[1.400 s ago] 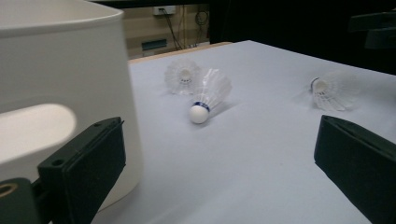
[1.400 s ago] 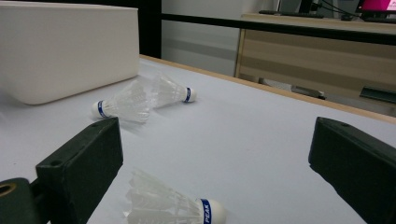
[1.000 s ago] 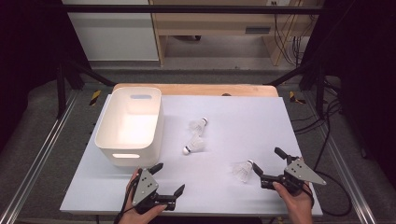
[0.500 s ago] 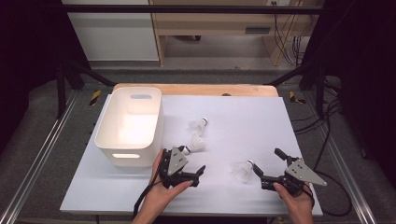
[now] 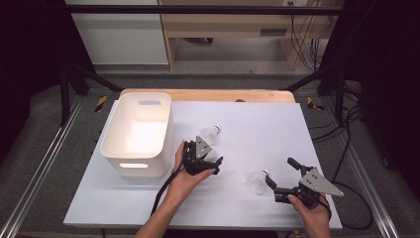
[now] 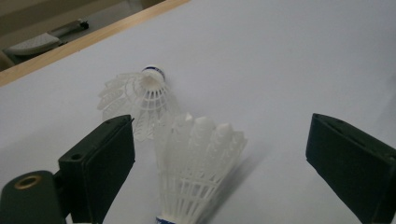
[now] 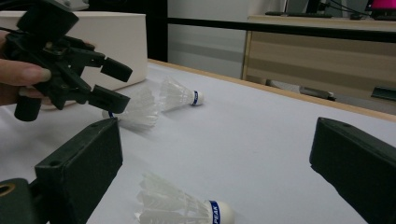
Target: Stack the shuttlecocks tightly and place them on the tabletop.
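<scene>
Right tool: My right tool sits nearest me at the worktop's front right, jaws wide and nothing held.
Near shuttle: It lies on its side just left of that tool, cork pointing away from the bin, low between the jaws and clear of both pads.
Left tool: My left tool hovers mid-worktop, just right of the bin. Its jaws are wide and have just been closing, with the mid shuttle between them and the pads not yet on it.
Mid shuttle: It lies with its feathers fanned away from my camera and its cork toward the tool, nearer the left-hand pad than the other.
Step in hand: I judge this to be the grasp on the mid shuttle, with the drop into the bin to follow.
Next move: It calls for closing gently on the skirt, since the feathers look easily crushed, then a lift and a short carry to the bin.
Far shuttle: It lies just behind the mid one, skirts close or touching; I cannot tell which. A careless close could nudge it.
Bin: The white bin stands upright and looks empty, its rim higher than the tool, so the carry needs height.
Worktop: The white worktop lies bare to the right and beyond, with its wooden back edge well apart and room to swing.
</scene>
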Motion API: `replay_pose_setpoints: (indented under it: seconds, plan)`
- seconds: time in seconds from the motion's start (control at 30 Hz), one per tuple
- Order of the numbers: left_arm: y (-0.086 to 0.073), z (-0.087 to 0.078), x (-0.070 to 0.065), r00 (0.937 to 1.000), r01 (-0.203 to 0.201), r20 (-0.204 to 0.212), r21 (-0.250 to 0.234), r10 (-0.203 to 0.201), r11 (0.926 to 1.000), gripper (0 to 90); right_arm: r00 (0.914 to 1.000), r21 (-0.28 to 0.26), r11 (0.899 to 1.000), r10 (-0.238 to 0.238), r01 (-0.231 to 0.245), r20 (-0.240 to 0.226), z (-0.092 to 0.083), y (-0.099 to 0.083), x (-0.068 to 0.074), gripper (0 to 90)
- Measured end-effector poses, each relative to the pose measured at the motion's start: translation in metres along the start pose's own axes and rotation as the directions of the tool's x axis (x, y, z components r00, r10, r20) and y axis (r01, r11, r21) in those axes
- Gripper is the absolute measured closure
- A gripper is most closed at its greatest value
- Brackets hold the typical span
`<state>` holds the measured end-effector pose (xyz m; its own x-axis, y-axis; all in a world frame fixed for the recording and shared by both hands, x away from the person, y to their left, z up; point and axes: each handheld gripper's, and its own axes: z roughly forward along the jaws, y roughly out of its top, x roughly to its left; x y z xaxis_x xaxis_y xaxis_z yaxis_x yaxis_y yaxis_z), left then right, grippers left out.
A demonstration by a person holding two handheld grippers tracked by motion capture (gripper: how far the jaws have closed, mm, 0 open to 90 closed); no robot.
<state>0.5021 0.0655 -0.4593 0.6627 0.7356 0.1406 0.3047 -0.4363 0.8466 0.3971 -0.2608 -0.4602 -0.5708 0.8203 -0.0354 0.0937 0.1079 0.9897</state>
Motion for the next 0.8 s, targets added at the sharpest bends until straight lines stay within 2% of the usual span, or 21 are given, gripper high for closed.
replay_pose_setpoints:
  seconds: [0.07, 0.23, 0.3, 0.43, 0.57, 0.67, 0.8]
  plan:
    - [-0.002, 0.005, 0.002, 0.9999, 0.015, 0.005, 0.01, -0.015, 0.9998, 8.7, 0.9999, 0.001, 1.0, -0.01, 0.01, -0.006, 0.001, 0.0, 0.001, 2.9]
    - [-0.004, 0.01, 0.005, 1.0, 0.002, -0.004, 0.036, -0.002, 0.9994, 10.7, 1.0, 0.003, 1.0, -0.008, 0.008, -0.003, 0.0, -0.001, 0.001, 3.0]
    - [-0.005, 0.011, 0.005, 1.0, 0.006, 0.002, 0.04, -0.006, 0.9992, 13.2, 1.0, 0.006, 1.0, -0.003, 0.003, 0.003, -0.001, -0.002, 0.0, 3.0]
    - [-0.008, 0.014, 0.006, 0.9999, -0.01, 0.013, 0.075, 0.01, 0.9971, 13.7, 1.0, -0.007, 1.0, 0.006, -0.006, 0.005, -0.004, -0.001, -0.002, 3.1]
    - [-0.009, 0.016, 0.007, 1.0, 0.002, -0.004, 0.084, -0.002, 0.9965, 15.1, 0.9999, -0.006, 1.0, 0.007, -0.007, 0.01, -0.004, -0.001, -0.004, 3.2]
    - [-0.011, 0.019, 0.01, 0.9994, 0.031, 0.012, 0.086, -0.032, 0.9958, 16.2, 0.9999, -0.002, 1.0, 0.009, -0.009, 0.005, -0.003, 0.0, -0.002, 3.2]
    - [-0.011, 0.02, 0.01, 0.9988, 0.035, 0.031, 0.094, -0.038, 0.995, 17.0, 1.0, -0.003, 1.0, 0.001, -0.001, 0.001, -0.003, 0.0, -0.002, 3.2]
